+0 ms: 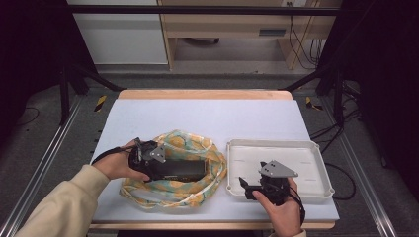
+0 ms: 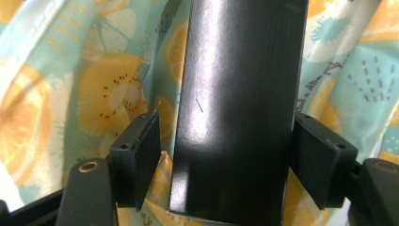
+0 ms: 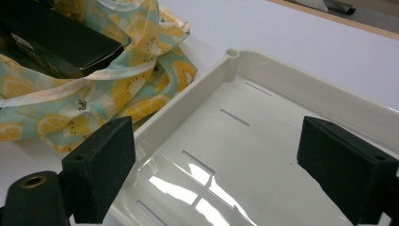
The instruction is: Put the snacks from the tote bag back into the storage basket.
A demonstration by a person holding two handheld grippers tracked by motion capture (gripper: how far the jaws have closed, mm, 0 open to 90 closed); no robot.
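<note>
Two hand-held grippers are at work over the white tabletop [image 1: 207,118]. The left hand-held gripper [image 1: 170,168] lies low over a cloth bag printed with orange slices [image 1: 197,148], and a long black box [image 1: 180,170] runs straight out between its jaws. In the left gripper view the box [image 2: 237,108] fills the space between the two pads: a clear gap shows on one side, while the other pad [image 2: 315,160] sits at the box's edge, touching or nearly so. The jaws stand parted and press on nothing, so the box is judged to be loose, resting on the bag's fabric [image 2: 94,94] rather than held.

Ahead of and to one side of the right hand-held gripper [image 1: 247,187] sits a white plastic tray [image 1: 316,148]. In the right gripper view its jaws stand wide apart with nothing between them, hovering above the tray's near corner [image 3: 226,61]; beyond that corner lie the bag [image 3: 141,80] and the end of the box [image 3: 66,42].

As a judgement, the box has already been set on the bag, within its opening as far as the high view shows. Whether it lies inside the bag or merely on top cannot be told. What seems left is drawing the left hand-held gripper clear; the tray holds nothing so far.
</note>
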